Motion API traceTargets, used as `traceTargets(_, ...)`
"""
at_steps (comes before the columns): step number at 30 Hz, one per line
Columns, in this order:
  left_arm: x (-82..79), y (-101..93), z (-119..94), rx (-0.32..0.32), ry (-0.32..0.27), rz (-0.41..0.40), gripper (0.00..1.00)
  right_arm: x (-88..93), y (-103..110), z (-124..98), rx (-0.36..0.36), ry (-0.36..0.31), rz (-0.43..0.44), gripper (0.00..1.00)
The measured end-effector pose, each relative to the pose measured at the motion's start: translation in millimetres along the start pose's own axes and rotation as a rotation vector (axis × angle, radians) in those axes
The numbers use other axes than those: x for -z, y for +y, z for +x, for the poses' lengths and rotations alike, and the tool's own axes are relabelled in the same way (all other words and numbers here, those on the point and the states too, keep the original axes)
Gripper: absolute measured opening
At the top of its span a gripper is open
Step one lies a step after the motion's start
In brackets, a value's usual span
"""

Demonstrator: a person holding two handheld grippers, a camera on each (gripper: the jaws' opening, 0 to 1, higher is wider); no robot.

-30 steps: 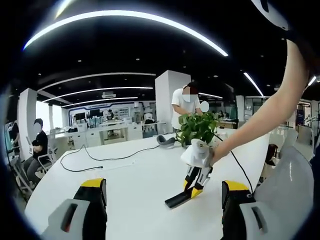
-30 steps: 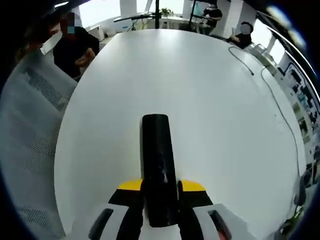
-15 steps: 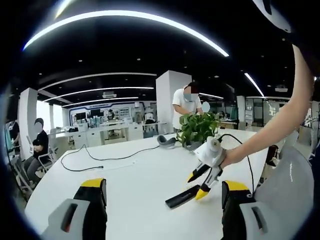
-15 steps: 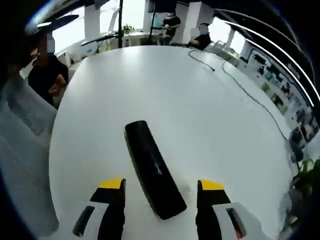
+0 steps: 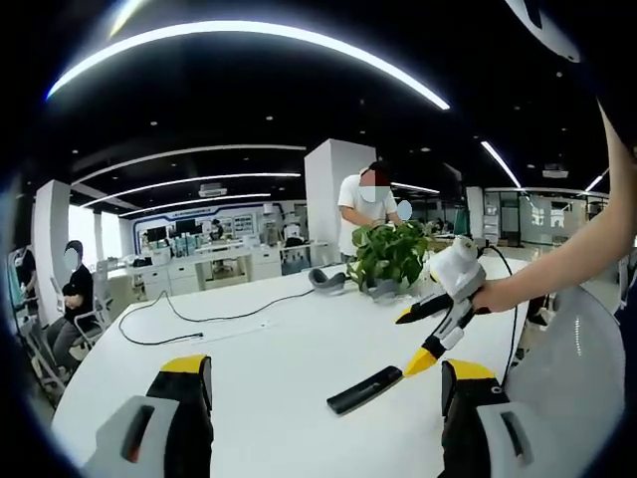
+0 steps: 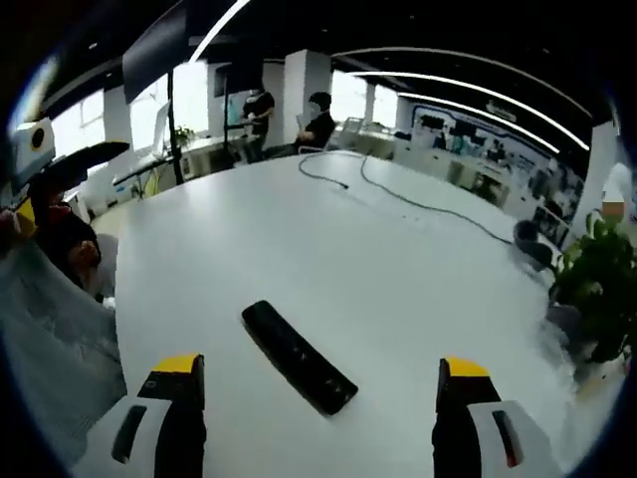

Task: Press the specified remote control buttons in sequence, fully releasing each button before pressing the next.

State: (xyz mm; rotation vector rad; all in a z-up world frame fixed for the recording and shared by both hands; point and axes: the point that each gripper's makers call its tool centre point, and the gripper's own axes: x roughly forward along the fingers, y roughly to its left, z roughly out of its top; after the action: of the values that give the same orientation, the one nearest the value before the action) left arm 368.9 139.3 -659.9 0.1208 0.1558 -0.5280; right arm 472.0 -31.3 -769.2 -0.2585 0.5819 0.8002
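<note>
Slim black plastic remote control (image 6: 298, 357) lies flat on the round white table (image 6: 398, 269), free of both tools. Right gripper (image 6: 317, 398) is up above the tabletop, jaws spread wide with nothing between them; the remote sits ahead between its tips. Left gripper (image 5: 325, 383) also released, empty. Potted green plant (image 5: 390, 257) and a black cable (image 5: 199, 319) lie further back on the table.

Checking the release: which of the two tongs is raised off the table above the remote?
The right tongs, held in a hand, open and lifted above the black remote. The left tongs sit low at the table.
</note>
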Motion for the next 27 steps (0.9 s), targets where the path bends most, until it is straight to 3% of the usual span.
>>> traceTargets(6,1.4,-2.5,1,0.010,0.011,0.018,1.00,-19.7,-3,-32,0.050,-0.092,0.055,0.99)
traceTargets(17,3.1,-3.0,2,0.013,0.020,0.018,1.00,-42.5,-9,-90,0.171,-0.217,0.057,0.99)
traceTargets(27,3.5,-3.3,2,0.012,0.025,0.026,1.00,-42.2,-7,-129,0.256,-0.270,0.099,0.99)
